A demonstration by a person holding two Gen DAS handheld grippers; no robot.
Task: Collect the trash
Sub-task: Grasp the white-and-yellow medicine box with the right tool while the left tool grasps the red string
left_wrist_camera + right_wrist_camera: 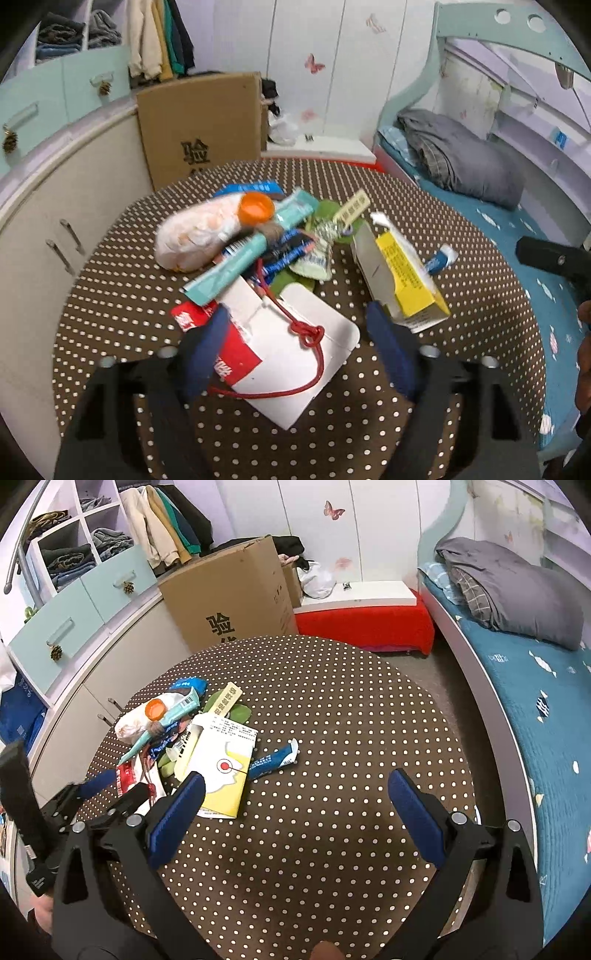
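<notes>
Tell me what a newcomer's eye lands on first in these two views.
First, the heap of trash on the brown polka-dot table, with an orange cap on top and a yellow box at its right. Next, the white and red carton with its red cord, lying between the open fingers of the left claw. The right claw hangs open over bare tablecloth.

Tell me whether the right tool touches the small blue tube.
Apart. The right wrist view shows dotted tablecloth between the right tool and the blue tube.
</notes>
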